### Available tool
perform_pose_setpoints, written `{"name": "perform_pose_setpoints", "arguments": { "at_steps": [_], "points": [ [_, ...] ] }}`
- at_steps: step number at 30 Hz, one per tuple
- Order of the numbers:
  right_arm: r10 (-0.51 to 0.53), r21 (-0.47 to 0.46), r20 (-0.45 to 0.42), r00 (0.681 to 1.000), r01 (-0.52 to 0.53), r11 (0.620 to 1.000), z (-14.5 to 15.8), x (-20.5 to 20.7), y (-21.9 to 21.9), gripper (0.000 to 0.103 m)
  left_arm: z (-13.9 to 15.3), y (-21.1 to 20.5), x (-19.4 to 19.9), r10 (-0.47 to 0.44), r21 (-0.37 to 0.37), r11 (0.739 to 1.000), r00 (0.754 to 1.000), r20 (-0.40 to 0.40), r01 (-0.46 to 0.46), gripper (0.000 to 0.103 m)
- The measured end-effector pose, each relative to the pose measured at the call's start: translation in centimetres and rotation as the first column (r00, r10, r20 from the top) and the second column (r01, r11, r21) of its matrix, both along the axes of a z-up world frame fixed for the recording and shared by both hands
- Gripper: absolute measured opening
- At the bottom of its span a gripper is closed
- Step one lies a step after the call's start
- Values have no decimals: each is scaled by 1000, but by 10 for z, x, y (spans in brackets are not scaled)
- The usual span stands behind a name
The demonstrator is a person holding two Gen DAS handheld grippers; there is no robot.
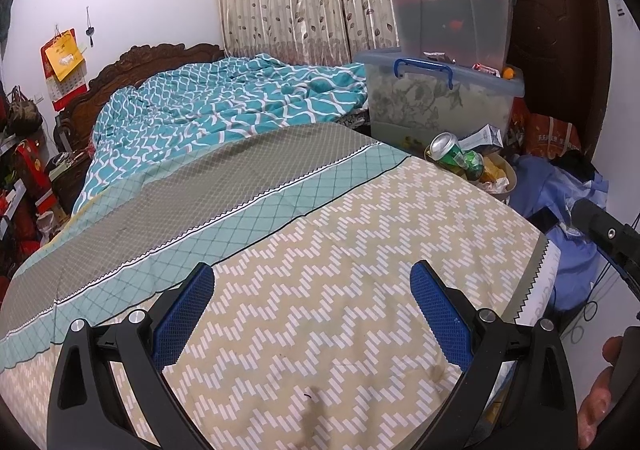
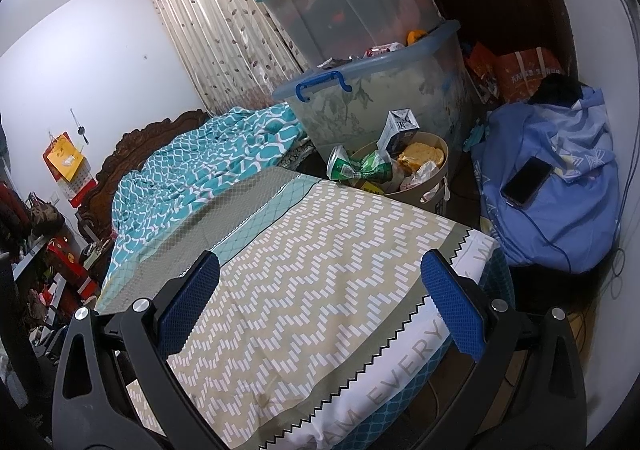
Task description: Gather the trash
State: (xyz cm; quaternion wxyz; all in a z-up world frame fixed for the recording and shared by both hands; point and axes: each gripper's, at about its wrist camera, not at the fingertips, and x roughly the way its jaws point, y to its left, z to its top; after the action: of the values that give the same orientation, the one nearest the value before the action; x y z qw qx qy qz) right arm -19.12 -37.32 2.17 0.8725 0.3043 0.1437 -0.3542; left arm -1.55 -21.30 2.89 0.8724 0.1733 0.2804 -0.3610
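Observation:
A round beige trash bin [image 2: 430,185] stands beside the bed's far right corner, heaped with trash: crushed green cans [image 2: 362,167], a white carton [image 2: 398,128] and yellow wrappers [image 2: 424,155]. The left wrist view shows the bin [image 1: 506,179] with a green can [image 1: 450,151] and carton [image 1: 484,137] on top. My left gripper [image 1: 312,314] is open and empty above the zigzag-patterned bedspread [image 1: 320,290]. My right gripper [image 2: 320,310] is open and empty above the bed's right edge [image 2: 400,330].
Stacked clear storage boxes [image 2: 372,89] stand behind the bin. A blue bundle [image 2: 560,209] with a black phone [image 2: 527,181] on it lies to the right. A teal quilt [image 1: 224,105] covers the far bed. Clutter [image 1: 24,185] lines the left wall.

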Motion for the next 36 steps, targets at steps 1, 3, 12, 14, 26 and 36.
{"name": "perform_pose_setpoints", "arguments": {
  "at_steps": [1, 3, 12, 14, 26, 36],
  "points": [
    [0, 1, 0, 1000, 0, 1000, 0, 0, 0, 100, 0, 0, 0, 0, 0, 1000, 1000, -2, 0, 94],
    [0, 2, 0, 1000, 0, 1000, 0, 0, 0, 100, -1, 1, 1, 1, 0, 1000, 1000, -5, -1, 94],
    [1, -1, 2, 1000, -1, 1000, 1, 0, 1, 100, -1, 1, 2, -1, 0, 1000, 1000, -6, 1, 94],
    [1, -4, 3, 1000, -1, 1000, 1, 0, 1, 100, -1, 1, 2, 1, -1, 1000, 1000, -5, -1, 94],
    [4, -3, 4, 1000, -4, 1000, 3, 1, 1, 100, 0, 1, 3, 0, -1, 1000, 1000, -7, 0, 94],
    [4, -3, 4, 1000, -4, 1000, 3, 1, 1, 100, 0, 1, 2, 3, -1, 1000, 1000, -5, -3, 95]
  ]
}}
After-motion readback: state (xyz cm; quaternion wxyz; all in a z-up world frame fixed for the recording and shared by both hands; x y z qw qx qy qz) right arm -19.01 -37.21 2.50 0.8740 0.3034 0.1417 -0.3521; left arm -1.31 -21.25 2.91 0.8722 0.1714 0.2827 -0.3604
